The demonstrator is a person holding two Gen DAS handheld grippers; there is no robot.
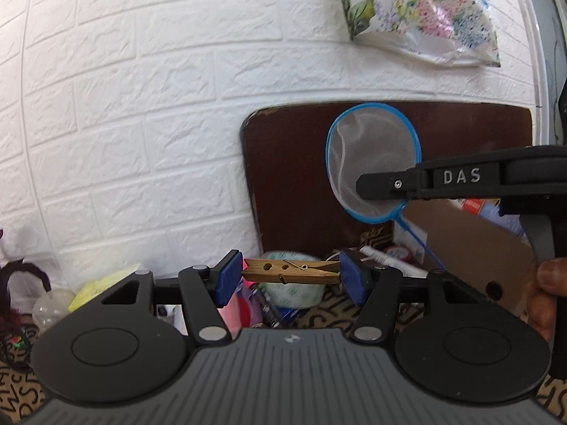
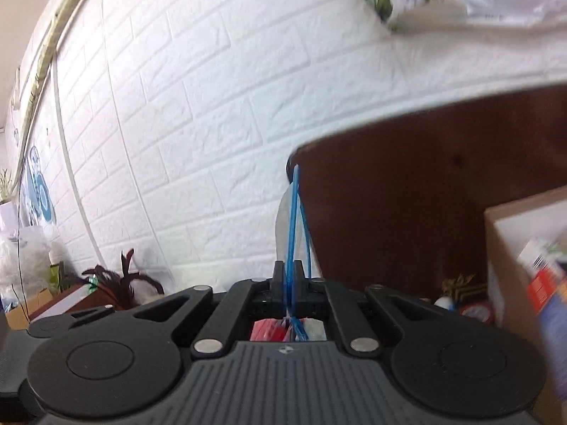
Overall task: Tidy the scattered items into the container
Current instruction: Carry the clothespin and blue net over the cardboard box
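We have both hands loaded, and what matters now is where the open brown cardboard box [image 1: 471, 244] lies from each load: it sits low and to the right, below both grippers. Our left gripper [image 1: 288, 272] has its blue pads [image 1: 228, 272] pressing on the two ends of a bamboo clothespin with a wire spring [image 1: 292, 272], so the peg's long axis runs crosswise between the jaws, held clear above the clutter on the patterned mat [image 1: 368, 310]. Our right gripper [image 2: 287, 279] has its jaws pressed together on the wire of a small round fish net with a blue rim and white mesh [image 1: 374, 166]; in its own view the net [image 2: 293, 219] stands edge-on, straight ahead of the fingers, in front of the dark brown board [image 2: 425, 194] leaning on the white brick wall [image 1: 141, 106]. We judge the right hand the nearer one, since the box's edge [image 2: 510, 248] fills the right of its view, so the net likely goes in first and must tip downward to the right.
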